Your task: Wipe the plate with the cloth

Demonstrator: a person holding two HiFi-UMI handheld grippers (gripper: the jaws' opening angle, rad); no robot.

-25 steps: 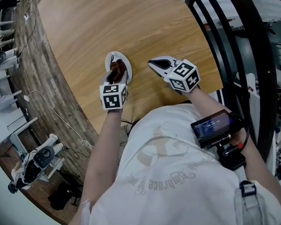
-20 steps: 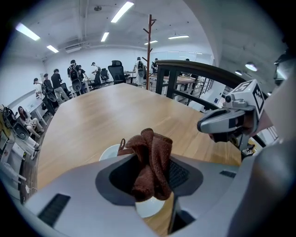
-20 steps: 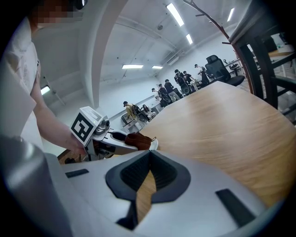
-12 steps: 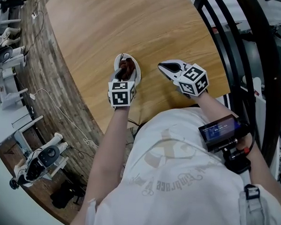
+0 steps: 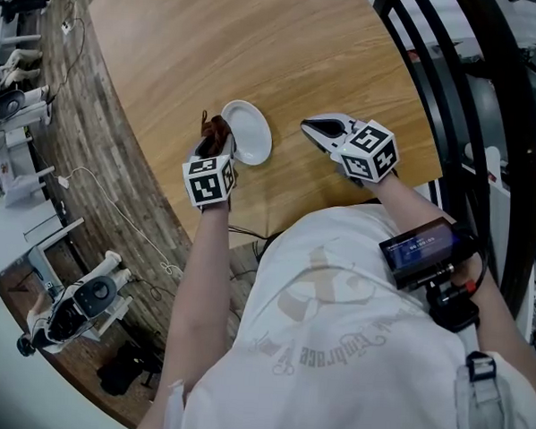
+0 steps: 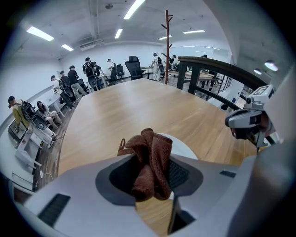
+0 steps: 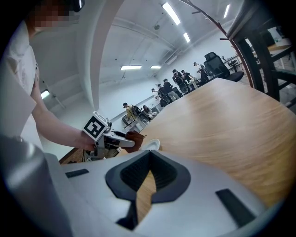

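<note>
A small white plate lies on the wooden table. Just left of the plate's rim, my left gripper is shut on a crumpled brown cloth. In the left gripper view the cloth bunches up between the jaws of my left gripper, hiding most of the plate behind it. My right gripper rests to the right of the plate, apart from it, jaws shut and empty. The right gripper view looks past my right gripper to the plate and the cloth.
The table's curved near edge runs just left of my left gripper. A black railing borders the table on the right. Equipment and cables lie on the floor below. A coat stand and several people are far beyond the table.
My left gripper has slid left with the cloth, from over the plate to just off its left rim, so the whole plate now shows. The right gripper has stayed put.
</note>
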